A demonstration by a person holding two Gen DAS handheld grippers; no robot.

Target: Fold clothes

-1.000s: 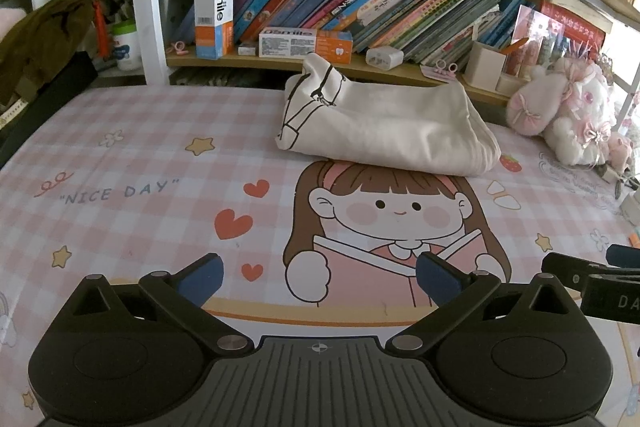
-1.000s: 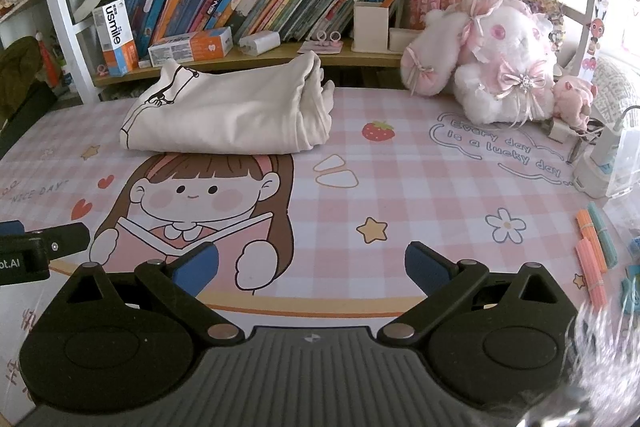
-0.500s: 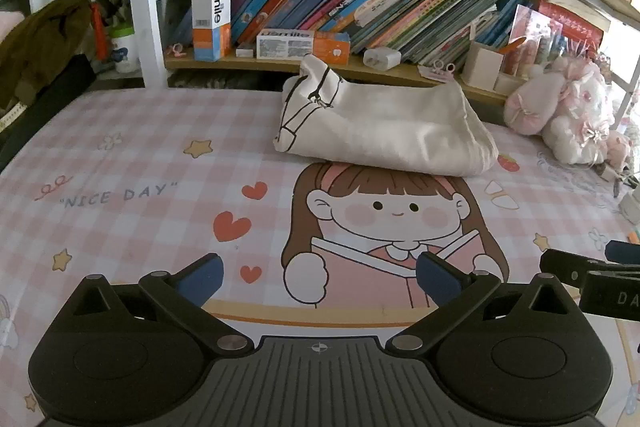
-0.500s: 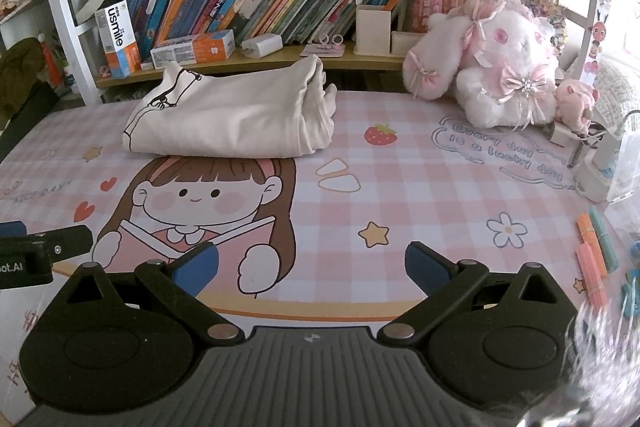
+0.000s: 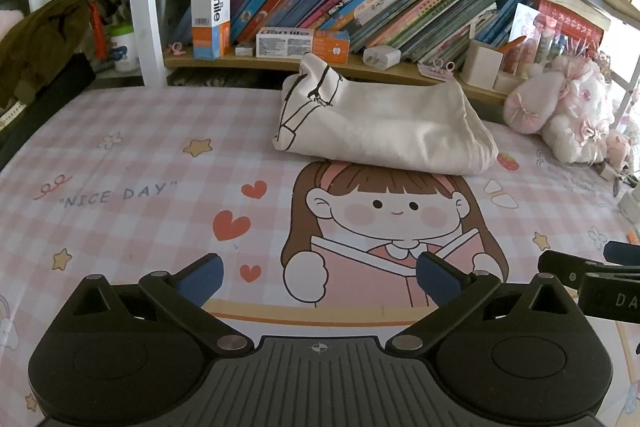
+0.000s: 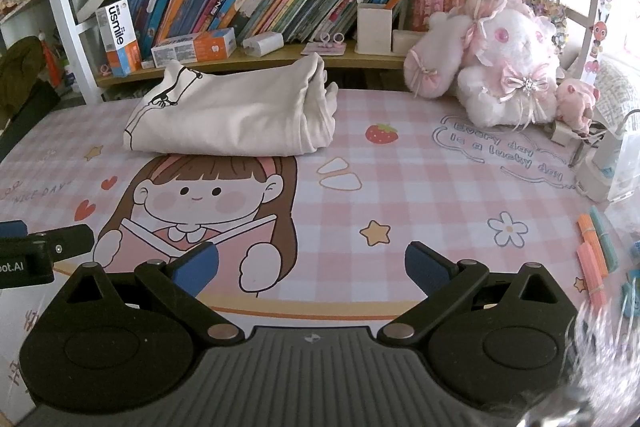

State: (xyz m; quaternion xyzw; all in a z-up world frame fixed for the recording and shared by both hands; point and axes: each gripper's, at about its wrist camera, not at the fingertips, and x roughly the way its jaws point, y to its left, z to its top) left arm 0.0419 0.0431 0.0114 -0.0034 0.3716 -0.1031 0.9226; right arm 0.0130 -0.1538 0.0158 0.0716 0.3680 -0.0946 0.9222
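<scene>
One cream garment (image 5: 384,131) lay folded into a thick, rounded bundle at the far side of the mat (image 5: 120,163), just above centre in the left view and upper left of centre in the right view (image 6: 236,115). It carried a black line drawing near its left end, and its stacked folded edges showed at the right end. Its near edge covered the top of the printed cartoon girl's (image 5: 394,227) hair, and its far side sat close to the low shelf (image 5: 256,61).

The left gripper (image 5: 318,275) sat at the bottom of its frame with its two blue-tipped fingers (image 5: 202,273) spread wide, holding nothing and touching nothing, above the near part of the mat. The right gripper (image 6: 312,267) was the same: two fingers (image 6: 426,265) wide apart, empty, well short of the garment. Each gripper's tip showed at the edge of the other's view, the right one at the right edge of the left view (image 5: 592,273).

On the shelf stood one row of leaning books (image 5: 360,3), two "usmile" boxes, one upright (image 5: 211,15) and one lying flat (image 5: 302,43), and one white charger (image 5: 382,57). One large pink plush (image 6: 500,63) sat at the upper right of the right view, with a smaller pink one (image 6: 576,103) beside it. Several pastel sticks (image 6: 596,255) lay at the right edge; their exact number could not be told.
</scene>
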